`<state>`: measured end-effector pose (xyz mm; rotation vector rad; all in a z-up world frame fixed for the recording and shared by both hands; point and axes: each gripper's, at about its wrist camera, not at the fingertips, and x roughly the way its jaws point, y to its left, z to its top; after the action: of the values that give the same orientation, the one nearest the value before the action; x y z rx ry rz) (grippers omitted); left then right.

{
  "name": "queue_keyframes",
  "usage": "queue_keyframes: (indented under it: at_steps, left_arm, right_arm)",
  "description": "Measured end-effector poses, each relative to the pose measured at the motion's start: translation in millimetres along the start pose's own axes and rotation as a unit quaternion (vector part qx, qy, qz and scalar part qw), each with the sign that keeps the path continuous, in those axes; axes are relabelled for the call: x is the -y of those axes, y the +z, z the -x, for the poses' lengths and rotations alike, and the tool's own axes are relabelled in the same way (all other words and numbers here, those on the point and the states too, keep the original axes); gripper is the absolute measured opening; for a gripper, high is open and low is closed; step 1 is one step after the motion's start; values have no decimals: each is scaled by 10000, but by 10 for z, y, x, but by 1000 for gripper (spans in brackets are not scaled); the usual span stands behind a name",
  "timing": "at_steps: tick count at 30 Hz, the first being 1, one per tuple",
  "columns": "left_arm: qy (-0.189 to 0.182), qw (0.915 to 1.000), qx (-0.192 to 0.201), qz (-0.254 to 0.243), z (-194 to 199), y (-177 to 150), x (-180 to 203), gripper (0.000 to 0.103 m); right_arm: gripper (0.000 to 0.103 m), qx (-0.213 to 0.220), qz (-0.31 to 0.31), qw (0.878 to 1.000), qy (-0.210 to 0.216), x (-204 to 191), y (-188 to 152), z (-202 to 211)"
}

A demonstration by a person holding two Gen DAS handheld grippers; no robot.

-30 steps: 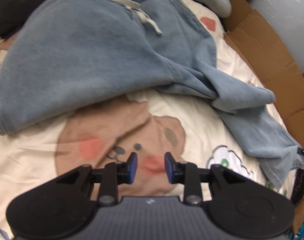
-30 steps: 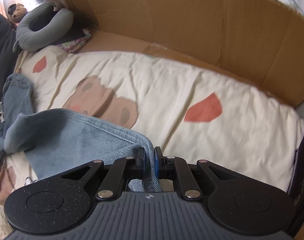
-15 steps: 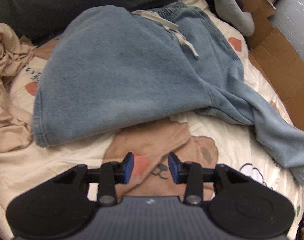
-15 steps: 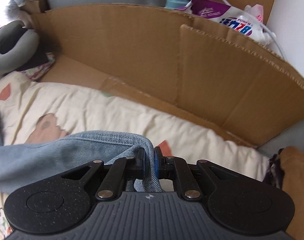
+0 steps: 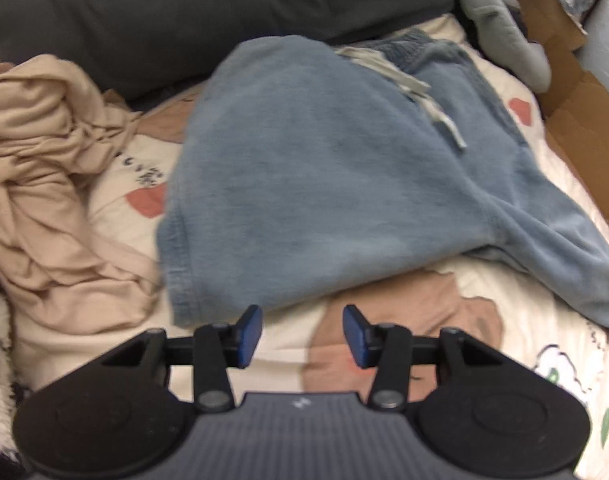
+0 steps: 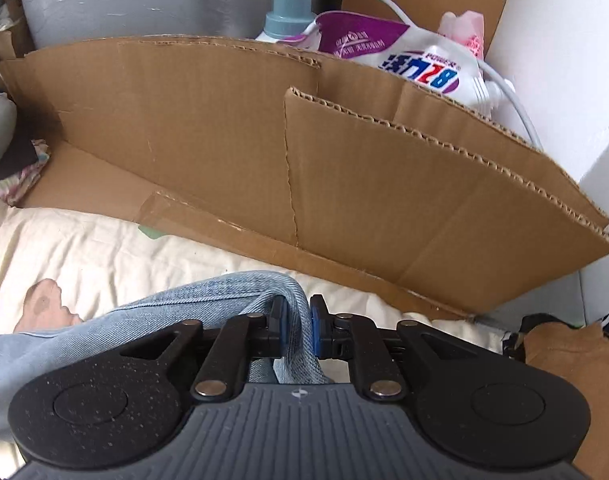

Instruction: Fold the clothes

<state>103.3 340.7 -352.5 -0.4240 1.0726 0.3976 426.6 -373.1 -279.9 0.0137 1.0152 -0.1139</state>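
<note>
Blue denim trousers (image 5: pixel 336 184) with a grey drawstring (image 5: pixel 416 88) lie on the printed cream bedsheet (image 5: pixel 504 320), one leg folded over, the other leg running off to the right. My left gripper (image 5: pixel 302 336) is open and empty, just in front of the folded leg's near hem. My right gripper (image 6: pixel 296 332) is shut on the hem of the other trouser leg (image 6: pixel 208 300) and holds it above the sheet (image 6: pixel 84 252), facing the cardboard wall.
A crumpled beige garment (image 5: pixel 52 184) lies left of the trousers. A dark pillow (image 5: pixel 184 12) and a grey neck pillow (image 5: pixel 500 28) lie at the back. A cardboard wall (image 6: pixel 304 152) lines the bed's right side, with a detergent bottle (image 6: pixel 288 12) and bag (image 6: pixel 404 56) behind it.
My left gripper has drawn back and swung left along the folded leg, its jaws opening wider. My right gripper has lifted and tilted up with the trouser hem, facing the cardboard.
</note>
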Motion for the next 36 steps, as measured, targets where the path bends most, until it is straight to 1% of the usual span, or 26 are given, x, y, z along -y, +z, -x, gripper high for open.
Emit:
queue_keyframes:
  at_steps: [2,3,6,8,12,14,15,18,22,24,27,29,30,31,33,34,36]
  left_arm:
    - [86,10000,-3,-13,-16,-7,-59,52]
    - [129,9999,-5,-22,-24,-11,-88,53]
    - [182,9998,-11,-70,-52,-32,-162,54]
    - [180,9997,-27,-144,-76,-55,-188,54]
    - [243,9989,-106,-385,-99,-125,-150,54]
    - [301,9985,-101,-441,-69,-168,-134,61]
    - [321,9983,-87,-471,-52,-186,-138,61]
    - [423,9978,-71,-497,-29,-214,-184,61]
    - [597,9972,-22,-459,-105,-165,-274,61]
    - [598,9967,-70,-549,-188,-134,-292,61]
    - [734,9943,-112,-761,-309,-90,-297,61]
    - [728,9937,-60,-850,-325,-67,-288,60]
    - [711,9935,-26,-887,-325,-55,-282,58]
    - [694,9933,8,-925,-326,-44,-276,54]
    - [705,9923,91,-1018,-298,-28,-258,47]
    - [715,9916,134,-1067,-280,-20,-248,38]
    - [737,9903,250,-1147,-227,3,-223,35]
  right_arm:
    - [24,17,5,10000,-52,-26,-37,40]
    - [32,24,38,10000,-79,-45,-54,61]
    - [34,58,119,9999,-35,-93,-95,148]
    - [38,118,58,9999,54,-103,-136,230]
    - [39,194,19,9993,327,-149,-294,426]
    - [39,197,21,9988,458,-195,-406,501]
    - [39,191,22,9984,523,-214,-464,538]
    - [39,123,-17,9969,774,-273,-662,604]
    - [39,-20,-98,9943,1061,-356,-954,635]
    - [39,-90,-141,9931,1158,-402,-1095,646]
    - [39,-191,-131,9915,1278,-479,-1291,659]
    - [39,-249,-122,9908,1327,-517,-1405,666]
    - [39,-277,-118,9904,1351,-536,-1462,670]
    - [39,-296,-111,9898,1386,-553,-1512,675]
    - [39,-324,-120,9889,1447,-581,-1605,681]
    - [39,-333,-139,9885,1471,-593,-1647,682]
    - [39,-358,-186,9873,1535,-617,-1733,680]
